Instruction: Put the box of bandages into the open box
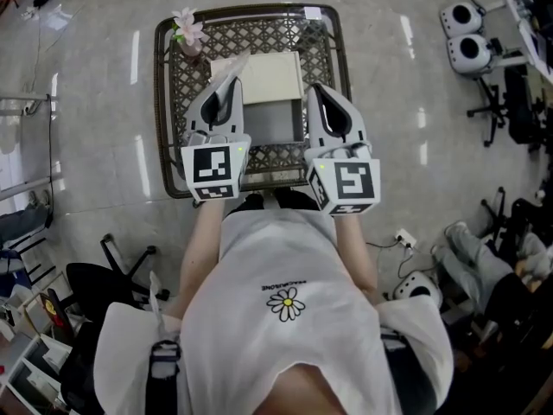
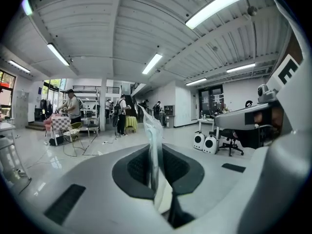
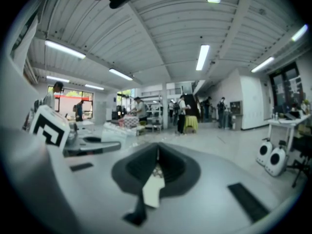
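Note:
On the lattice table [image 1: 169, 102] an open white box [image 1: 263, 74] stands with its lid raised and a grey inside [image 1: 275, 121]. My left gripper [image 1: 232, 80] hovers at the box's left side. It is shut on a thin strip of clear film [image 2: 153, 130] that sticks up past its tips, and the strip's pale tip [image 1: 238, 61] leans over the box's corner. My right gripper [image 1: 318, 89] hangs at the box's right side, shut with nothing held; in its own view the jaws [image 3: 157, 154] meet. I cannot make out a box of bandages in any view.
A pink flower in a small vase [image 1: 187, 31] stands at the table's far left corner. Round white machines [image 1: 467, 37] and office chairs [image 1: 497, 102] stand on the floor to the right. A black chair [image 1: 104, 288] is at the person's left. People stand far off [image 2: 73, 106].

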### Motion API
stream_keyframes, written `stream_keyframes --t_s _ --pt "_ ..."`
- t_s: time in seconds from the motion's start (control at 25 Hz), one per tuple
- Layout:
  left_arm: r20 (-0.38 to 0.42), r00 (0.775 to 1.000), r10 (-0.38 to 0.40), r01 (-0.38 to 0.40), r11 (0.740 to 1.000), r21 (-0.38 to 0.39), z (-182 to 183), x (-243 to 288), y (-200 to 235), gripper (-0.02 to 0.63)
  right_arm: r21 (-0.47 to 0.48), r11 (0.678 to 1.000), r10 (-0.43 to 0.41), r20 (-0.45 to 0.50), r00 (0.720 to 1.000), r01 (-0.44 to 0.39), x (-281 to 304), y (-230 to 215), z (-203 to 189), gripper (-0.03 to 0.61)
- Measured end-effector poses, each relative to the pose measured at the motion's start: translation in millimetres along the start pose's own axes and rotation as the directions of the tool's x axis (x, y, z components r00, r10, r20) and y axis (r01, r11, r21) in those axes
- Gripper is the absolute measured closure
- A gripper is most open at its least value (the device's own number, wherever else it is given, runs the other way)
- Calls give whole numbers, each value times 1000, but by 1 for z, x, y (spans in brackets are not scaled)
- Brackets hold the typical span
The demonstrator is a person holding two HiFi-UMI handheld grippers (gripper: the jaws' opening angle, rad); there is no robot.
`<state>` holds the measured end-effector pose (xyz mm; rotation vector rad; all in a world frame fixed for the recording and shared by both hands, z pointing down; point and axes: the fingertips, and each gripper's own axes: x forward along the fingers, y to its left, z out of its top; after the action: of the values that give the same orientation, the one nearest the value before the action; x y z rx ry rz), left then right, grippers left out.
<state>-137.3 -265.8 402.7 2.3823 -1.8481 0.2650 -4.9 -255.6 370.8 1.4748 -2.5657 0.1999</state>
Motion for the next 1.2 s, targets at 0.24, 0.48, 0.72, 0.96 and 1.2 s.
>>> stream_keyframes --t_s 0.24,0.48,0.72,0.96,1.2 --pt "-106 993 -55 56 998 -1 -44 19 -11 580 40 999 -27 -33 999 29 -6 -12 -13 548" --pt "-231 968 -94 103 994 25 -101 33 -26 580 57 997 -45 -62 997 49 -10 -17 -26 548" --pt "-336 933 -126 151 987 49 -146 40 -40 580 65 996 -52 -81 995 58 -12 -18 -35 548" --pt "-437 879 -191 225 974 26 -187 38 -61 580 66 995 -62 -100 993 69 -19 -21 -41 548" --pt "-506 835 -216 295 952 79 -212 36 -73 580 65 996 -61 -113 992 68 -22 -18 -47 548"
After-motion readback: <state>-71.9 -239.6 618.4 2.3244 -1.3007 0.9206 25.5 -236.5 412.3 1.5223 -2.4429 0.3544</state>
